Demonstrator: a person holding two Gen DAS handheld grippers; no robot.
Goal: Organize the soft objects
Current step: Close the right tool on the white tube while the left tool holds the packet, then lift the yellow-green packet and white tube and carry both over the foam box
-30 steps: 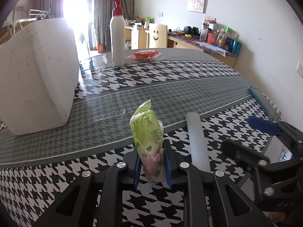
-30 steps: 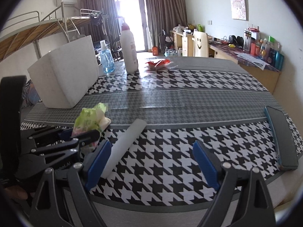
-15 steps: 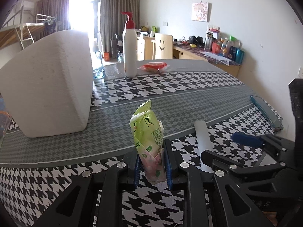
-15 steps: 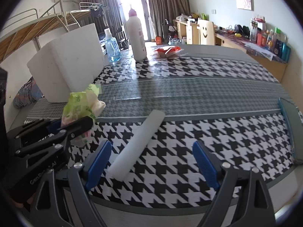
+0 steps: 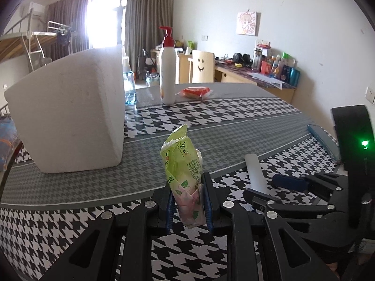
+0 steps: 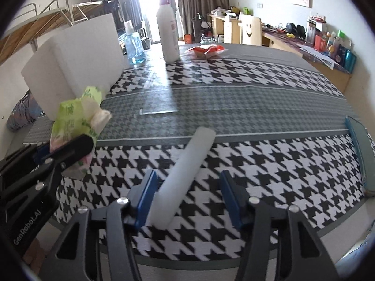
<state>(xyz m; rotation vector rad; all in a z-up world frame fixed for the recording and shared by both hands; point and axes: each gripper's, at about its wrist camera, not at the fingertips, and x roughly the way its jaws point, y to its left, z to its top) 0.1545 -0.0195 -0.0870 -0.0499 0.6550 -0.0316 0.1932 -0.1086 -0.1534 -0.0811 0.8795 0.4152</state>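
the green tissue pack (image 5: 182,173) stands upright, pinched at its lower end between the blue pads of the left gripper (image 5: 188,207), held over the near houndstooth part of the table (image 6: 269,89). just to its right the white foam roll (image 6: 185,175) lies flat on the cloth, its near end between the spread jaws of the right gripper (image 6: 188,201); the left pad sits close beside it, the right one well apart, so nothing is gripped there yet. farther back stand a white foam block (image 5: 68,117), a pump bottle (image 5: 167,72) and a red packet (image 5: 195,91). judging by this, the work is at an early-to-middle stage: one soft item is picked up, the roll is being lined up, and no item looks gathered into a final place yet.
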